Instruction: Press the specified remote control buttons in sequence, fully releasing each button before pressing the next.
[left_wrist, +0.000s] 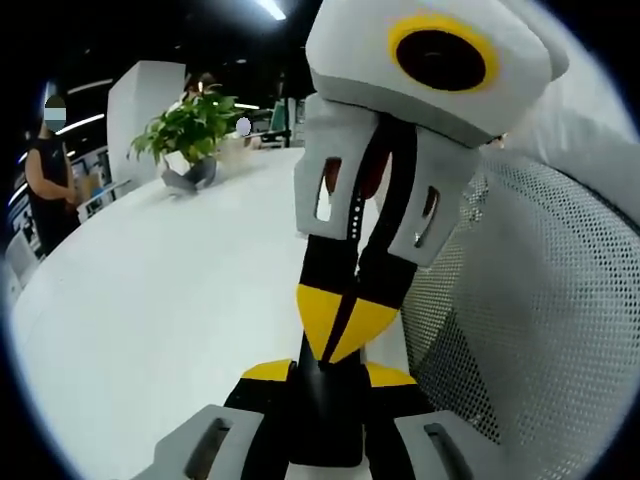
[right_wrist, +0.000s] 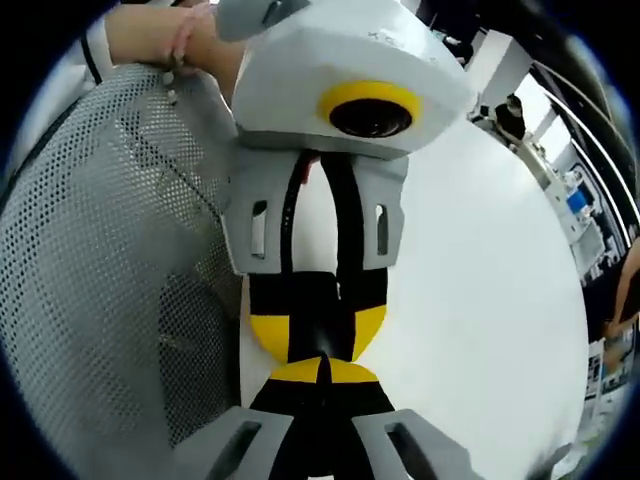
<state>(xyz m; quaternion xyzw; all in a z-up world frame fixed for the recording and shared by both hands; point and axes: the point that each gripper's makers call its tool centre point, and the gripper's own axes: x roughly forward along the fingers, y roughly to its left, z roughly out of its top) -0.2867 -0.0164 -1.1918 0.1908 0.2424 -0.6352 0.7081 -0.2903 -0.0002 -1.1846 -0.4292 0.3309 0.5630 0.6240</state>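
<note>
The black remote control is clamped between the yellow-tipped jaws of my left gripper, which is shut on it. Its buttons are hidden. My right gripper comes down from the upper right with its jaws shut together, their yellow tips resting on the remote's upper end. In the right gripper view, my right gripper is shut and meets the remote, which sits between the yellow pads of the left gripper facing it.
A white table stretches behind, with a potted green plant at its far side. A grey mesh chair back stands close beside the grippers. A person stands beyond the table's edge. A hand holds the left gripper.
</note>
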